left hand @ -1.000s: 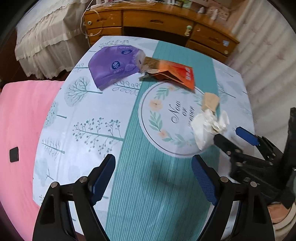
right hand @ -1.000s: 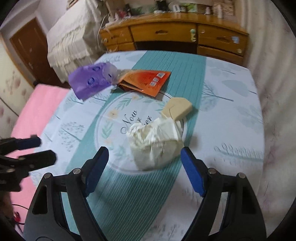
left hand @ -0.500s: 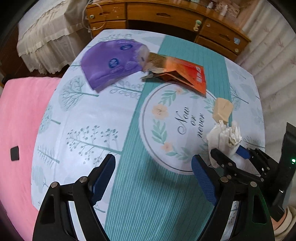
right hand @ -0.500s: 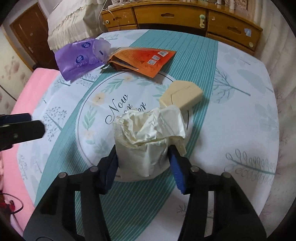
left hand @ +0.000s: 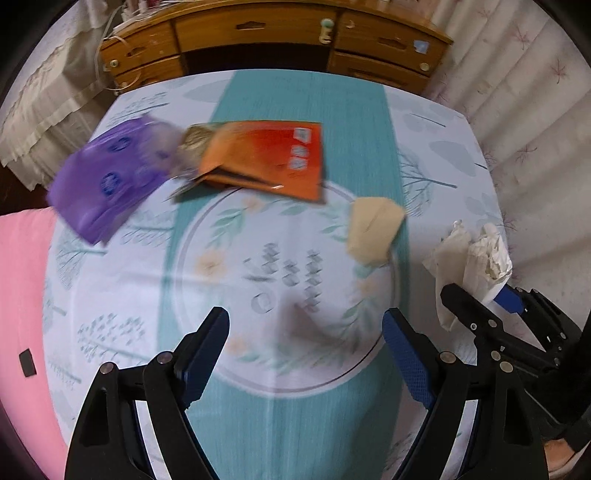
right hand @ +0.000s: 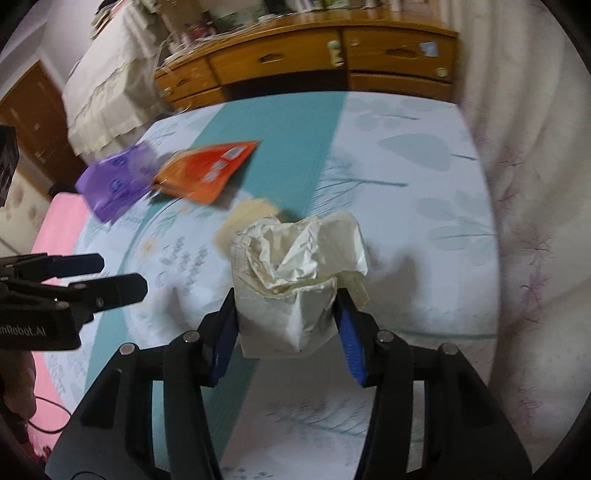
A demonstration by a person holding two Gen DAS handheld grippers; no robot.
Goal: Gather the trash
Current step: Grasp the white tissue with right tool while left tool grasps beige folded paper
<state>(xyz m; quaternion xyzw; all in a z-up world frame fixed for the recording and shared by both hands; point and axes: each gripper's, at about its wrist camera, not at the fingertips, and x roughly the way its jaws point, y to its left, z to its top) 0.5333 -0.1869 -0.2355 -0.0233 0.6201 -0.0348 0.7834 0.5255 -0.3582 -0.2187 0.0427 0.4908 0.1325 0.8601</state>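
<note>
My right gripper (right hand: 286, 325) is shut on a crumpled white paper wad (right hand: 295, 266) and holds it off the table; the wad also shows in the left wrist view (left hand: 472, 266) at the right. My left gripper (left hand: 304, 354) is open and empty above the table's middle. On the table lie a purple plastic pack (left hand: 107, 181), an orange packet (left hand: 269, 158) and a beige folded paper (left hand: 373, 230). In the right wrist view the purple pack (right hand: 118, 181), the orange packet (right hand: 207, 170) and the beige paper (right hand: 247, 218) lie beyond the wad.
The table has a pale cloth with a teal stripe (left hand: 295, 96). A wooden dresser (left hand: 277, 33) stands behind it. A pink surface (left hand: 22, 295) lies at the left and a white curtain (right hand: 535, 184) at the right.
My right gripper closed on the paper wad and lifted it off the table toward the right. My left gripper moved forward over the table and stayed open.
</note>
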